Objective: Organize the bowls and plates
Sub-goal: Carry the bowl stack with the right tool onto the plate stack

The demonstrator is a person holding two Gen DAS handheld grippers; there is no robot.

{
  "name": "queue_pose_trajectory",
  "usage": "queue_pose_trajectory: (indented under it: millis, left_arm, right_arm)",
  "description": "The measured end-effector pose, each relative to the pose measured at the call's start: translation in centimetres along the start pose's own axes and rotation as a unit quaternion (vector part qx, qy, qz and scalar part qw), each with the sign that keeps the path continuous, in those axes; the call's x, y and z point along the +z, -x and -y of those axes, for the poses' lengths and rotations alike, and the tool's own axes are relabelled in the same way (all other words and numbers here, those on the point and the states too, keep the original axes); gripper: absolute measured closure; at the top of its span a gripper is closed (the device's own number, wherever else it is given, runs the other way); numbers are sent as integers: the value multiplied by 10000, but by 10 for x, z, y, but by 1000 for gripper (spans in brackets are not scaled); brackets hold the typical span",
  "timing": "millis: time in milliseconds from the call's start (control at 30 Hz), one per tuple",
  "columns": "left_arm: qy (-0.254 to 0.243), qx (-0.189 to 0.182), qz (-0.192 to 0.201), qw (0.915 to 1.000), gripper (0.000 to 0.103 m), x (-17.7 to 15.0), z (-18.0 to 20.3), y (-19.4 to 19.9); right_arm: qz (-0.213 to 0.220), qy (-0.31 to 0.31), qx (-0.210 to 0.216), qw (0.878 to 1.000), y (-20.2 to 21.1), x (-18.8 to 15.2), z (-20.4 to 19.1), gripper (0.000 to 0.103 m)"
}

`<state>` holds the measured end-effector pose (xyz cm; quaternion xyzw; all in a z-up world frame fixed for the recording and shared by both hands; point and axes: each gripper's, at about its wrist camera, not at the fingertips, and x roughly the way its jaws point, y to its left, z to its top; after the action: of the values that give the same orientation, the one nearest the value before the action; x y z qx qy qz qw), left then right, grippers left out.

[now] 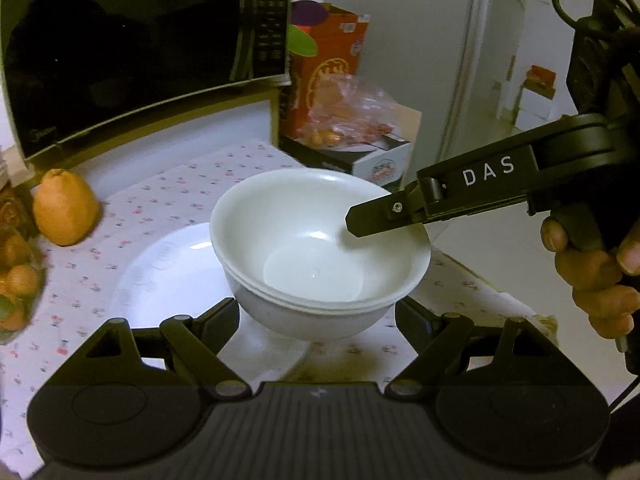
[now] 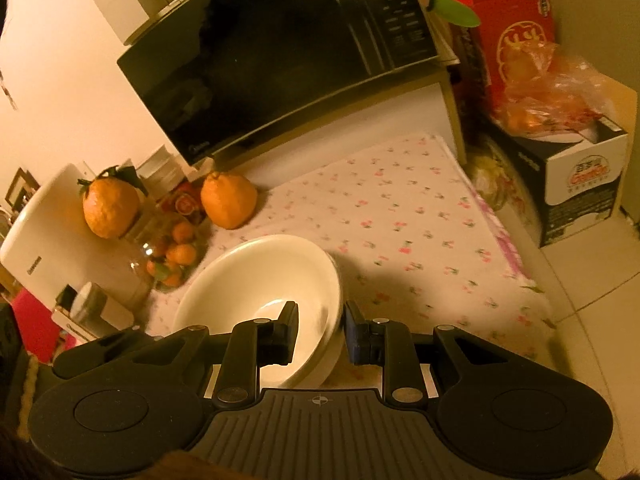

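Two nested white bowls sit over a white plate on the floral tablecloth. My left gripper is open, its fingers spread either side of the bowls' near base without touching. My right gripper comes in from the right over the bowls' rim. In the right wrist view the right gripper straddles the bowls' right rim, one finger inside and one outside, with small gaps to the rim.
A black microwave stands behind on the left. An orange fruit and a bowl of small oranges sit at the left. Red and white boxes with a plastic bag stand beyond the table edge on the right.
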<state>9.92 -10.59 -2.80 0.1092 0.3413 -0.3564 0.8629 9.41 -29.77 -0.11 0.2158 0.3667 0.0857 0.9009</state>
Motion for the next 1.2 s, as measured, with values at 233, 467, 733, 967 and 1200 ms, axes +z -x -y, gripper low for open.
queue_pose_trajectory:
  millis: [233, 467, 733, 967, 1200]
  left_arm:
    - [257, 112, 1, 9996, 21, -10, -34, -3]
    - [430, 141, -44, 9990, 21, -23, -55, -10]
    - [189, 345, -18, 9992, 21, -23, -56, -19]
    - [3, 570, -131, 9983, 21, -25, -56, -28]
    - [63, 583, -113, 9982, 21, -24, -57, -29]
  right_arm:
    - [-21, -99, 110, 9999, -32, 3, -19, 79]
    - [-53, 73, 55, 9999, -55, -2, -31, 79]
    - [6, -35, -58, 10000, -66, -3, -30, 79]
    - [-83, -60, -122, 9999, -75, -6, -31, 79]
    - [-61, -112, -108, 9999, -75, -7, -30, 79]
